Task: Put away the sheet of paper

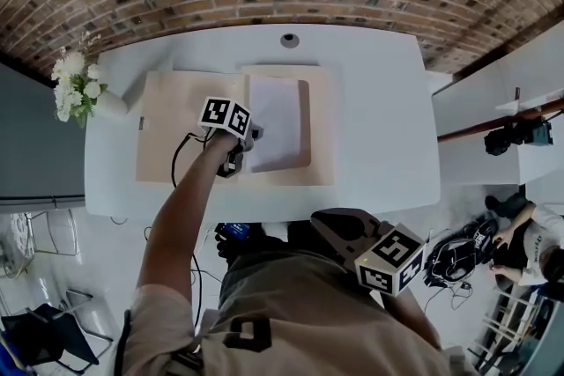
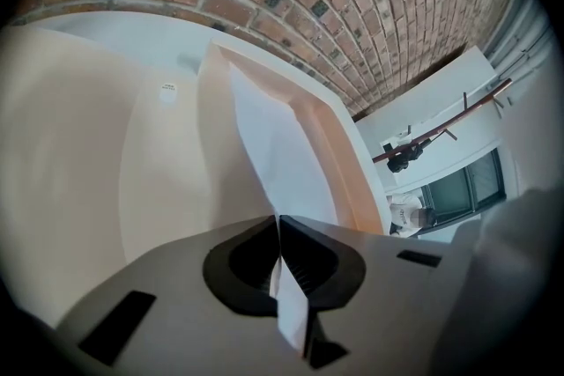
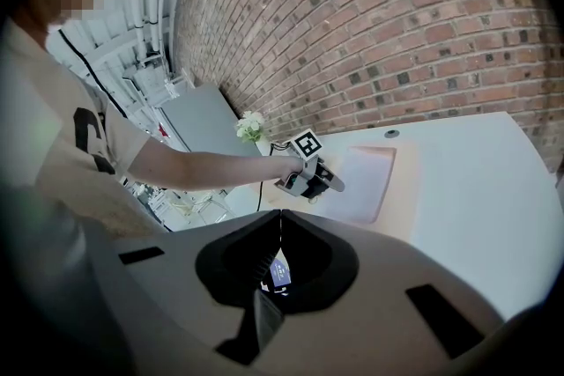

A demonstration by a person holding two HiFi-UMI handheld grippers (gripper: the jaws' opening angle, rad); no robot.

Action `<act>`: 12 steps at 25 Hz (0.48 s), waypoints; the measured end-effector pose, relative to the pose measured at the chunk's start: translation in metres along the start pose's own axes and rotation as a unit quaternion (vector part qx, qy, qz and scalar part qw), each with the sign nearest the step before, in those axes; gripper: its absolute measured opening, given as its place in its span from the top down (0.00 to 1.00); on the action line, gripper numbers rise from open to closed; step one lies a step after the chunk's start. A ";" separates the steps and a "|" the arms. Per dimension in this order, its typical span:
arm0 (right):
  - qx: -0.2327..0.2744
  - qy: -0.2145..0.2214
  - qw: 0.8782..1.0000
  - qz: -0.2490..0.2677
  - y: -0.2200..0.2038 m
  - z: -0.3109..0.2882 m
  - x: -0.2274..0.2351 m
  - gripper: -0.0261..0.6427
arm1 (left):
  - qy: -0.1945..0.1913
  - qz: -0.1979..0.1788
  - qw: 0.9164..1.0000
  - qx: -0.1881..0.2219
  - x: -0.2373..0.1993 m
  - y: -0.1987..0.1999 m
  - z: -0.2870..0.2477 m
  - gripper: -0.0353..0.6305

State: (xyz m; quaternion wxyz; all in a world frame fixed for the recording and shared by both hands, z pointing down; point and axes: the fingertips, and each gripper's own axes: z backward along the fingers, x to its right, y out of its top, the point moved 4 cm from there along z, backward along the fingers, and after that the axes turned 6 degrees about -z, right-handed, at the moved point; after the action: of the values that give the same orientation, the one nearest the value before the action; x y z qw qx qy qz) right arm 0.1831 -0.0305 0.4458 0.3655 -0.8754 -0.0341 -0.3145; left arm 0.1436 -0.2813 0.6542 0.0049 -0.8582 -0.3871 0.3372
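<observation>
Close against the person's body, the right gripper hangs with its jaws pressed together on nothing. Out over the white surface, the left gripper is clamped on the near edge of the paper, which lies in the open tan case.

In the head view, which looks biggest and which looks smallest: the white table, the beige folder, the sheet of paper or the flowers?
Largest to smallest, as they look in the head view:
1. white table
2. beige folder
3. sheet of paper
4. flowers, which look only a little smaller than the paper
</observation>
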 end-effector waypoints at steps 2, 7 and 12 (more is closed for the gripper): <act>0.000 -0.003 1.000 -0.002 0.001 0.003 0.002 0.93 | -0.003 0.002 1.000 0.002 0.002 0.002 -0.002 0.93; -0.002 -0.007 1.000 -0.001 0.002 0.006 0.005 0.93 | -0.010 0.006 1.000 0.002 0.007 0.005 -0.009 0.93; -0.006 -0.005 1.000 -0.002 0.001 0.005 0.007 0.93 | -0.011 0.009 1.000 0.002 0.004 0.002 -0.012 0.93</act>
State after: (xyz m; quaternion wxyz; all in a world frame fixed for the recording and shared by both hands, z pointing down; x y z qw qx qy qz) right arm 0.1909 -0.0290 0.4469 0.3596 -0.8789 -0.0362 -0.3113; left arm 0.1542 -0.2771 0.6603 -0.0005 -0.8578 -0.3785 0.3477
